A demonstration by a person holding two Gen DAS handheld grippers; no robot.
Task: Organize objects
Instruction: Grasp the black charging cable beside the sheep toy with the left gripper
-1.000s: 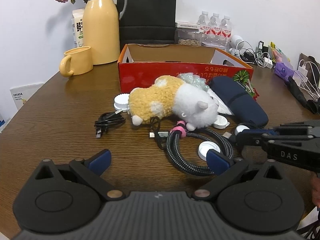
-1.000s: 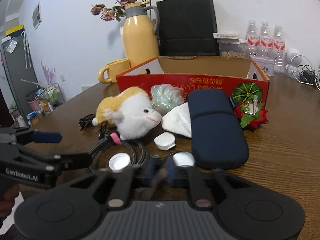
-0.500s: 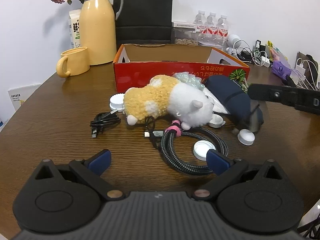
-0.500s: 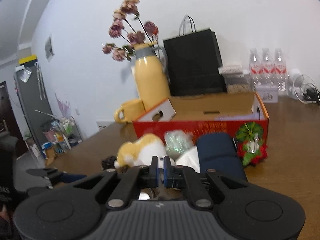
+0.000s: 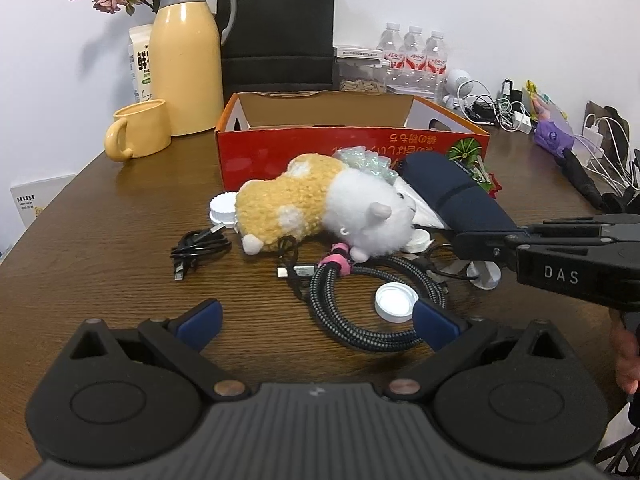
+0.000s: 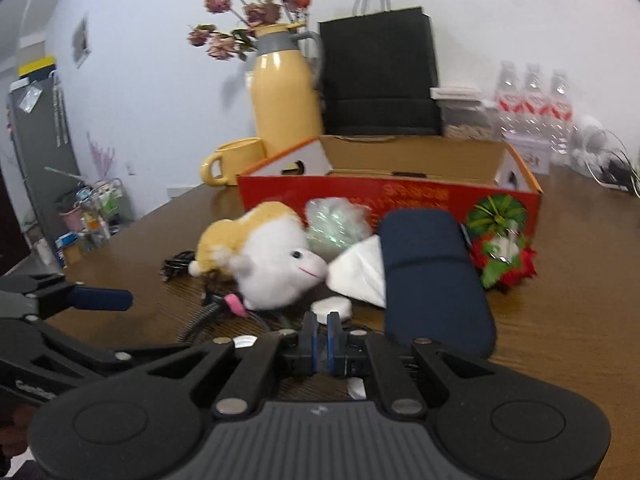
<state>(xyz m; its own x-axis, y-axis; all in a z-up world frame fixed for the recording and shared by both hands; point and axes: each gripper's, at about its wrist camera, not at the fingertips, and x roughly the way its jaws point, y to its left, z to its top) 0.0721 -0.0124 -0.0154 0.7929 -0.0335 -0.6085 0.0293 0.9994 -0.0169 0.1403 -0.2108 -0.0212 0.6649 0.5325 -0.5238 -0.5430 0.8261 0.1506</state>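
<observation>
Hovering low over the brown table (image 5: 100,248), left gripper (image 5: 316,314) spreading its blue pads wide, gripping nothing. Right gripper (image 6: 320,338) pressing its pads nearly together; cannot tell whether anything is pinched, though a white cap (image 5: 486,276) is sitting just under its tip at 3 o'clock in the left view (hidden in the right view). Lying at centre: braided cable (image 5: 352,320) coiling around another cap (image 5: 394,302), plush toy (image 5: 320,212) sprawling on its side, face showing only in the right view. Counting four white caps from the left camera. Resting at 1 o'clock, navy case (image 5: 456,200). Standing open beyond, red box (image 5: 304,152), three water bottles (image 5: 412,48) farther back.
</observation>
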